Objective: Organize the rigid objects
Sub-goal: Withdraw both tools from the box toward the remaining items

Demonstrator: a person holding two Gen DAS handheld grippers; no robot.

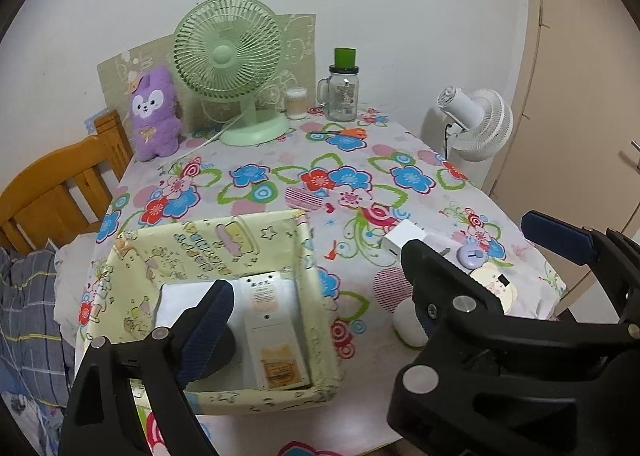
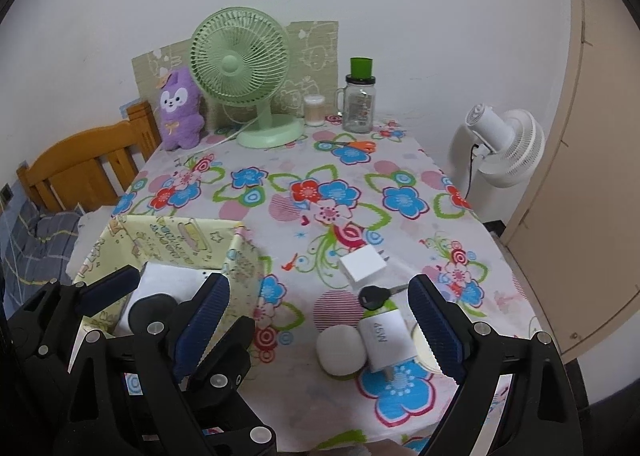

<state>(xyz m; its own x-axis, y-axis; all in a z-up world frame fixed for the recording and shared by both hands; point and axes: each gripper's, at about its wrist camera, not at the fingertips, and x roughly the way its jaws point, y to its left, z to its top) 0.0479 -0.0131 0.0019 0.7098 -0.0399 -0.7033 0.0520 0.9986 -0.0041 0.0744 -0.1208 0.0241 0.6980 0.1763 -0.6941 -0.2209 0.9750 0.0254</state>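
A pale yellow patterned box (image 1: 280, 240) stands at the table's near left and holds a white remote (image 1: 272, 336), a white flat item and a round black object (image 2: 154, 308). My left gripper (image 1: 316, 292) hangs open over the box's right wall, empty. My right gripper (image 2: 320, 316) is open and empty above a white 45W charger (image 2: 386, 340), a white round object (image 2: 340, 348) and a black key (image 2: 374, 296). A second white charger (image 2: 364, 266) lies just beyond. A purple round item (image 1: 472, 256) and a cream disc (image 1: 496, 284) lie at the right edge.
At the back stand a green desk fan (image 2: 244, 67), a purple plush (image 2: 180, 111), a cotton-swab tub (image 2: 314, 109), a glass jar with green lid (image 2: 360, 95) and orange scissors (image 2: 352, 144). A white fan (image 2: 504, 143) stands off the table's right side. A wooden bed frame (image 2: 80, 163) is on the left.
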